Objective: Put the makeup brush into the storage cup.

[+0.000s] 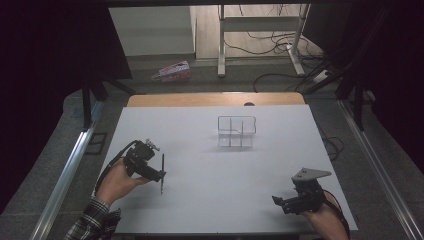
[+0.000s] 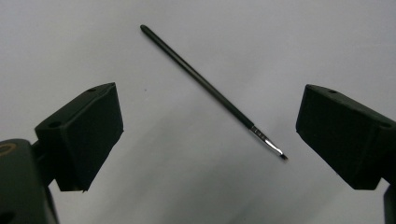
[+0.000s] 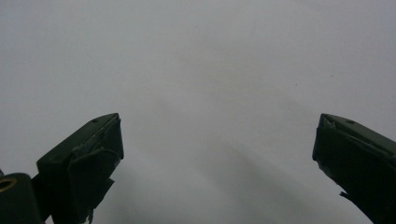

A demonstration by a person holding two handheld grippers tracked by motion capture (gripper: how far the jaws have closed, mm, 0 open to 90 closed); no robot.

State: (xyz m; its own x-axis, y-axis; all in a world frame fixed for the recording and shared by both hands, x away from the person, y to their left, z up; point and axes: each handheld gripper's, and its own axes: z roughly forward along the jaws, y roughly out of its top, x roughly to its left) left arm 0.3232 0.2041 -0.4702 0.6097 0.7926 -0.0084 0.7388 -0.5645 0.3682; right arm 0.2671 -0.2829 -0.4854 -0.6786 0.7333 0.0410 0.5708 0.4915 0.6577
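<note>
The left gripper (image 2: 205,135) hung wide open over the brush (image 2: 212,91), which lay on the table (image 1: 200,200) between its jaws, untouched. The right gripper (image 1: 287,202), wide open and empty, sat near the table's front edge, well apart from the tray (image 1: 236,131).

A thin brush between our spread left jaws

We see our left gripper (image 2: 208,135) held wide apart over the white table (image 2: 93,37); the dark brush (image 2: 205,86) lies slantwise between the jaws, touching neither, its metal ferrule and bristle tip nearer the right-hand jaw.
</note>
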